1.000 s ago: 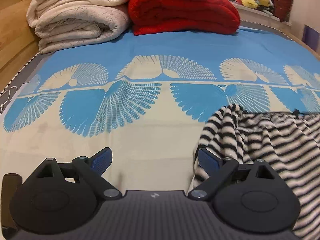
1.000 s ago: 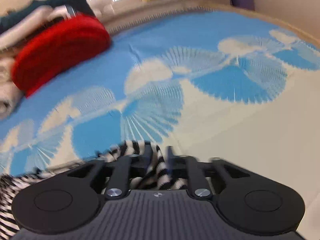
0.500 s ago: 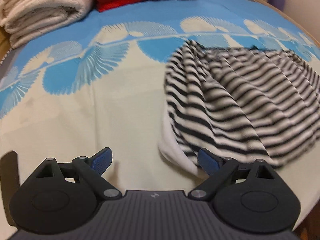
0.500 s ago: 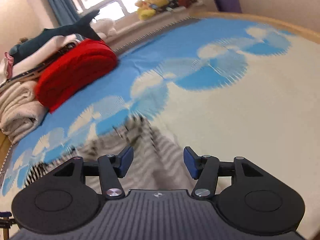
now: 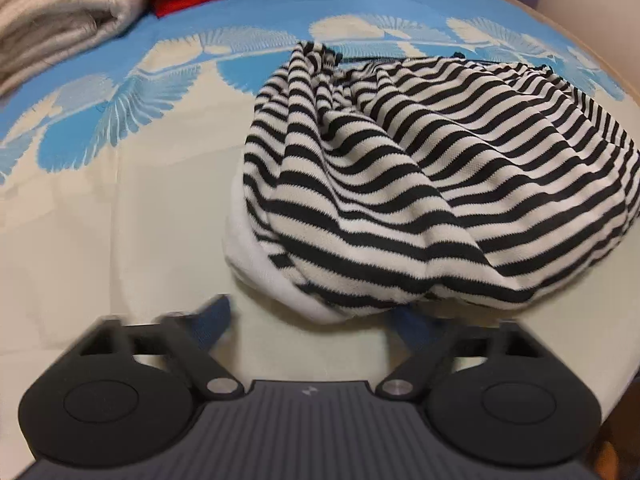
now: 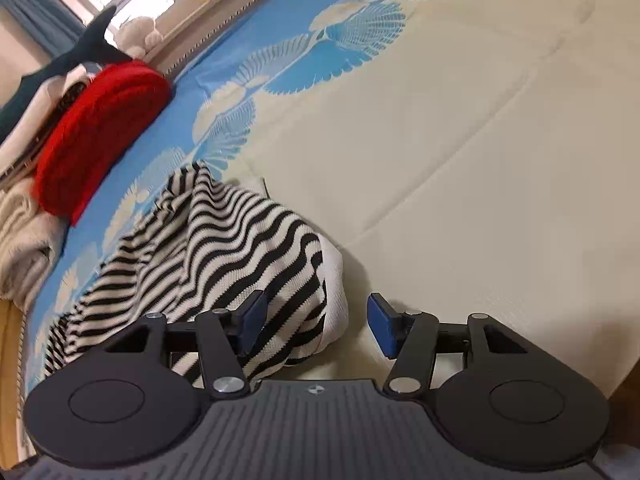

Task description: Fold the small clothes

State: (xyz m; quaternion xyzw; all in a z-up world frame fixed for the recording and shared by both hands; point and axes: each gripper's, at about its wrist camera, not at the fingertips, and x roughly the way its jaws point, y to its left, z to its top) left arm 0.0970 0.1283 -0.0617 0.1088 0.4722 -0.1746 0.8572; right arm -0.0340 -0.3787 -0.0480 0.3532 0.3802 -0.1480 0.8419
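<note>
Left hand-held gripper (image 5: 310, 320) sits at the bottom of the left wrist view, jaws apart and just closing in, its blue pads blurred; the white hem of the striped garment (image 5: 420, 184) lies between and just above them, with no pad seen pressing on it. Right hand-held gripper (image 6: 314, 326) occupies the bottom of the right wrist view, jaws parted after a slight closing; its left pad overlaps the garment's striped edge, its right pad stands over bare bedspread, and the white hem bulges into the gap without being clamped. The garment lies crumpled in a loose heap on the bedspread (image 5: 120, 208), centre right in the left view, lower left in the right view. Farther back, a folded red blanket (image 6: 100, 132) and cream blankets (image 5: 60, 20) occupy the upper left.
</note>
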